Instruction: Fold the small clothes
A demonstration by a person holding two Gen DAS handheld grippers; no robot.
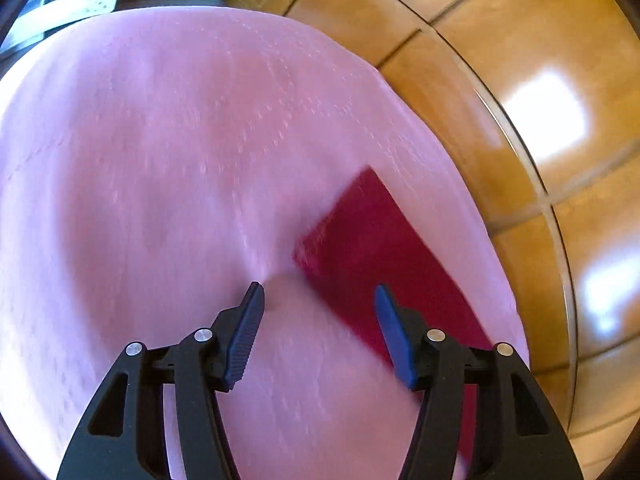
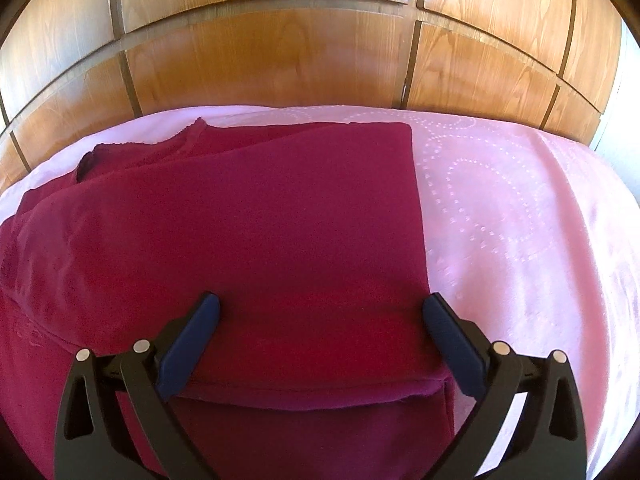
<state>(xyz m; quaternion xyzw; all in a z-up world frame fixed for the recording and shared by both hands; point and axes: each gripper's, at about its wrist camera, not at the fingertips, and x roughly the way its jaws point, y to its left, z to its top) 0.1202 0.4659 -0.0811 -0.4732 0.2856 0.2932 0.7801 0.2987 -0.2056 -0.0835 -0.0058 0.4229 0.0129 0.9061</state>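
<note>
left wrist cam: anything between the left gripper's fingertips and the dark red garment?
Nothing but bare pink bedspread. In the left wrist view the left gripper stands open over it, and the dark red garment starts just beyond and to the right.

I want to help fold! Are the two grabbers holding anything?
Left gripper: open, holding nothing.
Right gripper: open wide over the red garment, not gripping it.

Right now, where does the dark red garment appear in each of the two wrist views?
Left wrist: dark red garment lies lower right, partly behind the right finger.
Right wrist: dark red garment fills left and centre, folded, under the open gripper.
Shared landmark: the pink bedspread beneath it.
</note>
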